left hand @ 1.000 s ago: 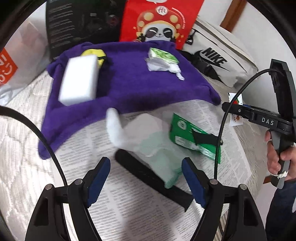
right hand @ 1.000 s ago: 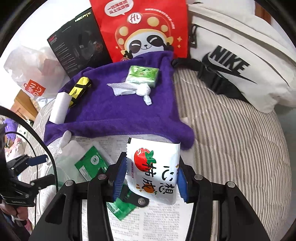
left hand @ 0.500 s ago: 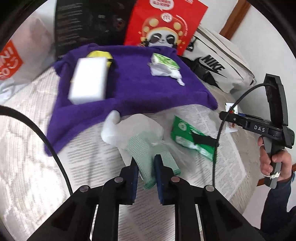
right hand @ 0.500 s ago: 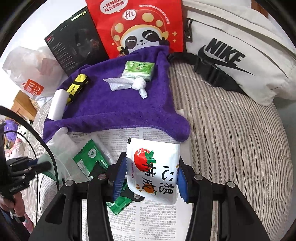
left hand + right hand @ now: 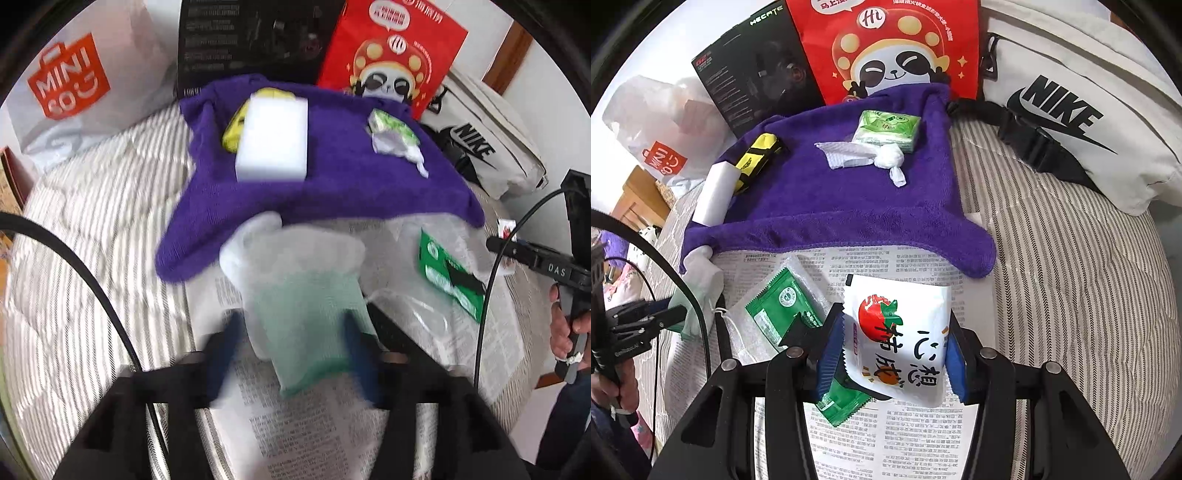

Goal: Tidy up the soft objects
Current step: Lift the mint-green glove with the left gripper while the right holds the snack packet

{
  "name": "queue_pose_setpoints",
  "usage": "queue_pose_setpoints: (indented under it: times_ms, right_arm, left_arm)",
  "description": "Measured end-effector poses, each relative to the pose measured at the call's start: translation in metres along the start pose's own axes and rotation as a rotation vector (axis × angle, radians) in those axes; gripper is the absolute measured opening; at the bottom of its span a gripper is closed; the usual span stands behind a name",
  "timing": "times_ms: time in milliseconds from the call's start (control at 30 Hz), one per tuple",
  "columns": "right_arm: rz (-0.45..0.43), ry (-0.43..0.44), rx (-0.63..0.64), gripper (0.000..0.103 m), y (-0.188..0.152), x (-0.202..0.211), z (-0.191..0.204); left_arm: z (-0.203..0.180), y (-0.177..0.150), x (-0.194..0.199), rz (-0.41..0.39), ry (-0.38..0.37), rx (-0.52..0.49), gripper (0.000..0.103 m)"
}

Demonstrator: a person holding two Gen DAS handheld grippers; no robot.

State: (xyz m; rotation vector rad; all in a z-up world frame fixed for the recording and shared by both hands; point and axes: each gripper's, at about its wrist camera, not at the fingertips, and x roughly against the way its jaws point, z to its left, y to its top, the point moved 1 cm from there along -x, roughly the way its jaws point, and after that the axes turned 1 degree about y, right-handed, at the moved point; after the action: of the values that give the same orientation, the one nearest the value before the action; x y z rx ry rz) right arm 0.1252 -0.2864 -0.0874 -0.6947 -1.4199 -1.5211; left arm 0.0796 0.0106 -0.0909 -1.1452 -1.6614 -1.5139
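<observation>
left gripper [image 5: 291, 350]: jaws opening, pale green cloth [image 5: 314, 325] between them, long axis toward 11 o'clock | purple towel [image 5: 332, 184]: 12 o'clock, near | right gripper [image 5: 892, 354]: clamps white snack pack [image 5: 897, 332]; towel at 12 o'clock | left nearer the cloth

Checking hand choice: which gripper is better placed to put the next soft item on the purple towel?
Probably right. The right gripper is shut on the white snack packet, just short of the purple towel. The left gripper's jaws are opening around the bagged green cloth.
</observation>
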Motion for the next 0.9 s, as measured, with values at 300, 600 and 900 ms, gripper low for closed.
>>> queue_pose_setpoints:
  times_ms: [300, 600, 900]
  right_arm:
    - [0.013, -0.001, -0.005, 0.050, 0.000, -0.005, -0.003]
    - [0.023, 0.000, -0.003, 0.050, 0.000, -0.007, -0.008]
    - [0.019, 0.014, 0.008, 0.050, -0.003, -0.006, -0.002]
  left_arm:
    - [-0.017, 0.025, -0.031, 0.031, 0.040, -0.041, 0.076]
    - [-0.008, 0.031, -0.041, 0.025, -0.002, 0.053, 0.038]
    - [0.003, 0.022, -0.025, 0.003, -0.004, 0.069, 0.019]
